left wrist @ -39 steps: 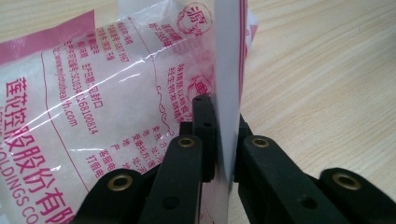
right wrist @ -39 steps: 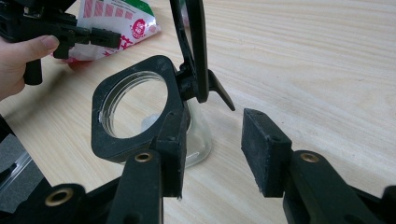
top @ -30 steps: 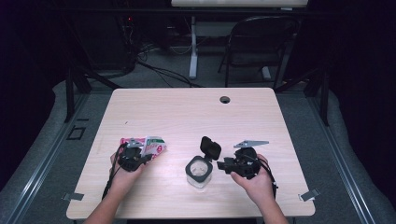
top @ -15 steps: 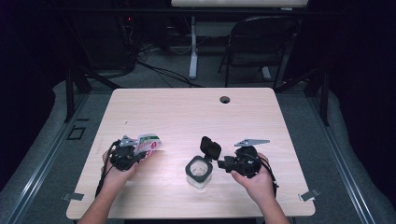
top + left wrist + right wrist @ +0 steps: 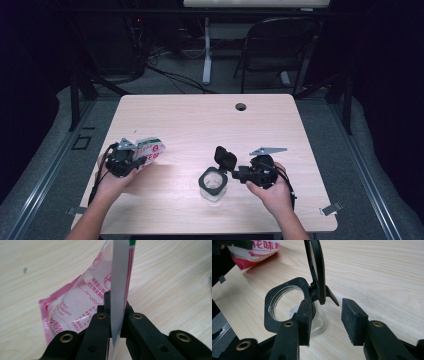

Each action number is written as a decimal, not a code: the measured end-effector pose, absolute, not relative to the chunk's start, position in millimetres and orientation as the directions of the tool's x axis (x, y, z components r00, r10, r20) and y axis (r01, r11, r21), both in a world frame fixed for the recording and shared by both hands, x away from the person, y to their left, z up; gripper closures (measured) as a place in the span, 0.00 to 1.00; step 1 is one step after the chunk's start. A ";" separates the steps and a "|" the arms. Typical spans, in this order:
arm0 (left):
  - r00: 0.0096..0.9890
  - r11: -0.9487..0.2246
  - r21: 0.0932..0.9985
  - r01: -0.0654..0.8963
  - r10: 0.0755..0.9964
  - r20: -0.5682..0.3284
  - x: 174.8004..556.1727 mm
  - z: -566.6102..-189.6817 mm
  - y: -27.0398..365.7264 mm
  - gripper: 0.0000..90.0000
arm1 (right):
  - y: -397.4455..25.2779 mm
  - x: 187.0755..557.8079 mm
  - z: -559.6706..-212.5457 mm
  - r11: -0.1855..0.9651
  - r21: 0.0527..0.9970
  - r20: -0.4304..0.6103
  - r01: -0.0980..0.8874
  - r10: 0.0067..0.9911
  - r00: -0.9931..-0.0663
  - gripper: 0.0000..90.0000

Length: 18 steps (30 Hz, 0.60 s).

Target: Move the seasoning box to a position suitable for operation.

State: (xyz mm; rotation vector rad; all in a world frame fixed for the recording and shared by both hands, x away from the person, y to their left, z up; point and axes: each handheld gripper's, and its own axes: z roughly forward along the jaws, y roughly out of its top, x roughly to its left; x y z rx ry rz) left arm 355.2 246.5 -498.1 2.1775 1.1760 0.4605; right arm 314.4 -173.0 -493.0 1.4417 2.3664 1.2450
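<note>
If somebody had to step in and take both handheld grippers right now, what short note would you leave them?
Left gripper: shut on the pink-and-white printed plastic pouch, held above the pale wooden table at its left.
Right gripper: open, jaws beside the hinge of the clear glass jar with a black flip lid.
Done: lid stands open.
Left: probably bring the pouch over and pour into the jar; nothing poured yet, as far as I can see.

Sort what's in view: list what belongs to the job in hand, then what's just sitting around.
In the job:
- pink-printed packet, clamped in the left gripper
- clear jar with its black flip lid standing open
- right gripper, jaws open beside the jar's hinge

Just about:
- folding chair behind the table
- cables on the floor
</note>
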 end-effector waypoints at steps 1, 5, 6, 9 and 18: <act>0.544 -0.416 0.660 0.625 0.839 0.014 355.2 -498.1 246.5 1.00 | -173.0 314.4 -493.0 0.216 0.686 0.307 0.695 0.780 -0.545 0.68; 0.537 -0.424 0.669 0.611 0.842 0.044 356.6 -481.1 253.6 1.00 | -172.8 313.9 -492.8 0.211 0.689 0.308 0.693 0.781 -0.543 0.68; 0.531 -0.424 0.675 0.604 0.846 0.056 356.7 -476.9 255.4 1.00 | -172.9 313.9 -492.6 0.210 0.690 0.308 0.693 0.781 -0.543 0.68; 0.522 -0.418 0.689 0.592 0.850 0.067 357.5 -463.6 261.8 1.00 | -173.6 314.3 -492.5 0.211 0.690 0.306 0.692 0.781 -0.544 0.68; 0.526 -0.417 0.712 0.565 0.847 0.078 354.4 -428.5 271.2 1.00 | -174.1 315.3 -491.4 0.200 0.690 0.316 0.695 0.781 -0.539 0.67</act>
